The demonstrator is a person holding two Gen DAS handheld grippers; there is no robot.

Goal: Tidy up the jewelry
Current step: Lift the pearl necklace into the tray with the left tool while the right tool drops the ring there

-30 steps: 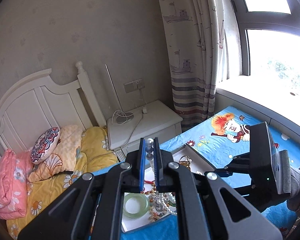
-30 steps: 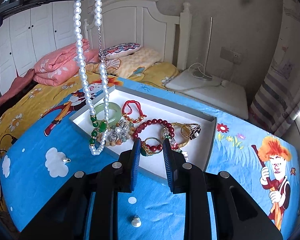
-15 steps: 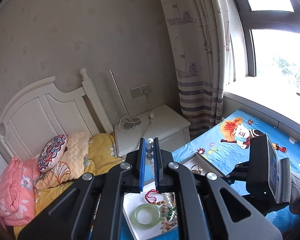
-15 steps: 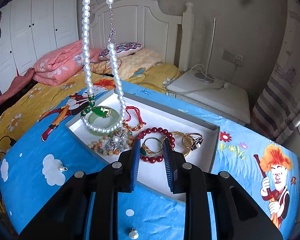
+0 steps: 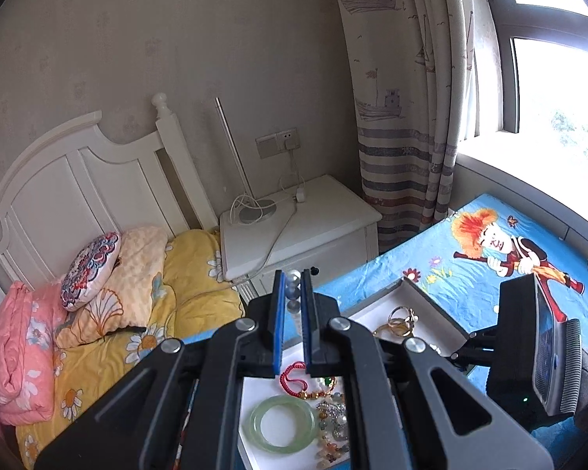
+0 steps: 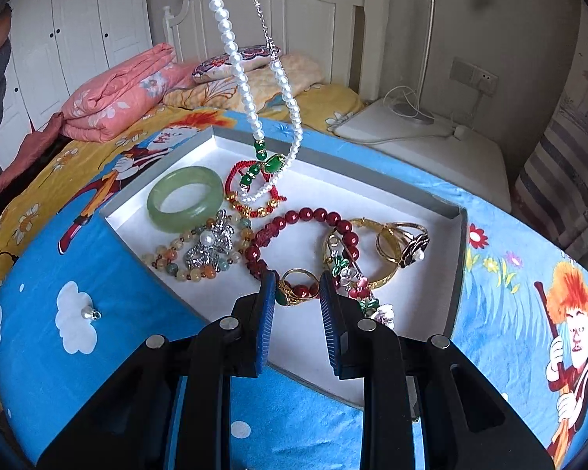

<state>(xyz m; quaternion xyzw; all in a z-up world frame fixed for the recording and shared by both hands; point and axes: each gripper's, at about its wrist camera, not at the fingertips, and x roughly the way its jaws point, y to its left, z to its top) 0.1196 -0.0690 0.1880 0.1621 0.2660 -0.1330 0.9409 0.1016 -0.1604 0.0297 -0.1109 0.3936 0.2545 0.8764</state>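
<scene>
My left gripper (image 5: 293,293) is shut on the pearl necklace (image 5: 293,276), held high above the white jewelry tray (image 5: 427,305). In the right wrist view the pearl necklace (image 6: 235,55) hangs down from the top; its green-bead end dangles over the far middle of the tray (image 6: 456,235), above a red cord bracelet (image 6: 254,199). The tray holds a jade bangle (image 6: 185,197), a dark red bead bracelet (image 6: 305,217), gold rings (image 6: 396,241) and a silver brooch (image 6: 209,244). My right gripper (image 6: 297,305) is open and empty at the tray's near edge.
The tray lies on a blue cartoon cloth (image 6: 529,297). A loose pearl pendant (image 6: 90,313) lies on the cloth left of the tray. A white nightstand (image 5: 298,231), a bed with yellow bedding (image 5: 184,282) and a curtain (image 5: 403,78) stand beyond.
My left gripper has risen with the necklace; its lower end has lifted and swung from the tray's left side toward the far middle. My right gripper has edged closer to the tray.
</scene>
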